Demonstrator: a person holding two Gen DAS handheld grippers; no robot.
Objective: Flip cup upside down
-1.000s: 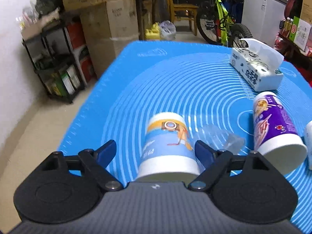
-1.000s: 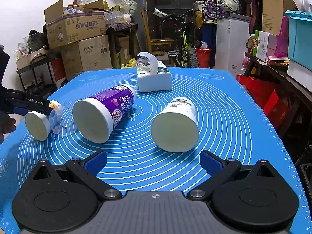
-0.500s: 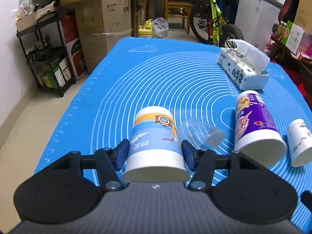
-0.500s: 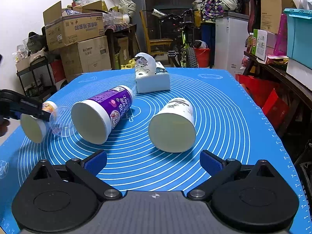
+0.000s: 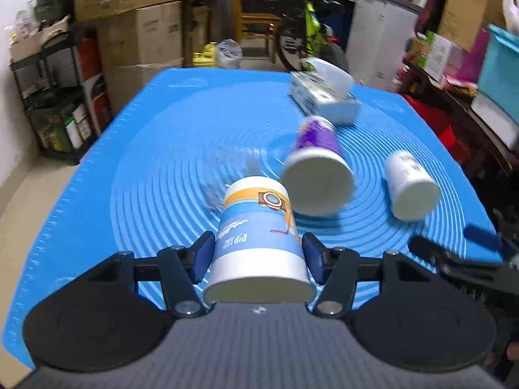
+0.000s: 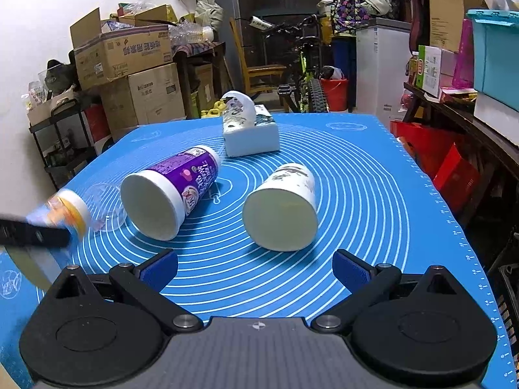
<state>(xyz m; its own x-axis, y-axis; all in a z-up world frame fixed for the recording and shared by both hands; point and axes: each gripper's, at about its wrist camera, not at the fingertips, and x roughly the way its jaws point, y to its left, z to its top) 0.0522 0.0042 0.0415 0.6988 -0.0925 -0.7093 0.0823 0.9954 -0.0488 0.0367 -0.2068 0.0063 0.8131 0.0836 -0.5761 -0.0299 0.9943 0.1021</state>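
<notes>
The left gripper [image 5: 258, 254] pinches the blue-and-orange paper cup [image 5: 258, 240] between its blue padded fingers [image 5: 202, 256], one pad pressed to each side of the cup's smooth printed wall. The cup sits at lower centre of the left wrist frame, its wide white rim toward the camera and its narrower closed end pointing away over the mat. The right gripper [image 6: 254, 270] has its fingers spread wide with only mat between them.

Beyond the held cup, a purple-labelled cup [image 5: 316, 168] and a white printed cup [image 5: 410, 186] lie on their sides on the blue mat [image 5: 162, 149], which is ringed with thin white circles. A white tissue box [image 5: 324, 97] stands in the upper right part of the mat.

The right wrist view alone shows clearly a clear plastic cup [image 6: 107, 206] lying beside the purple one; in the left view that spot is only a blur. It catches the held cup [image 6: 66, 212] smeared at the left edge.
</notes>
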